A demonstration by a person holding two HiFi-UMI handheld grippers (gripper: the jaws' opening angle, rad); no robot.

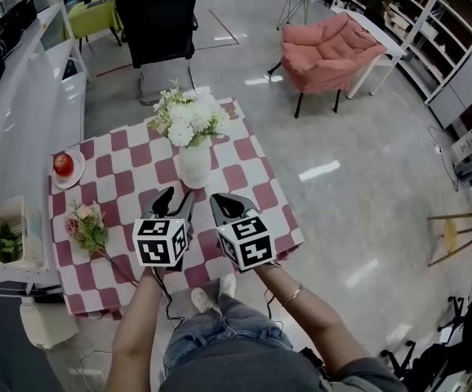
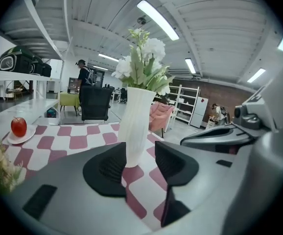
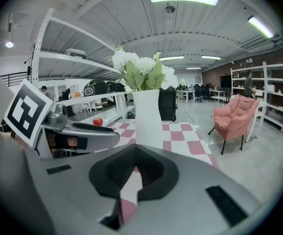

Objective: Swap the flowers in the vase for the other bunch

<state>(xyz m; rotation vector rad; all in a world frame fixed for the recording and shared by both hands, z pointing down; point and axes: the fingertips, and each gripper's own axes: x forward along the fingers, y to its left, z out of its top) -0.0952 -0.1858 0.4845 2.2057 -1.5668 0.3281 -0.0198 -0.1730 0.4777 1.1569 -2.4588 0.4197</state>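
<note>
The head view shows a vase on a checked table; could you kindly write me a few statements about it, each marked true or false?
1. The vase holds white flowers. True.
2. The apple lies straight on the table. False: it sits on a small plate.
3. The other bunch lies flat on the table, at the vase's left in the head view. True.
4. The right tongs grip the vase. False: they are shut with nothing between them.
</note>
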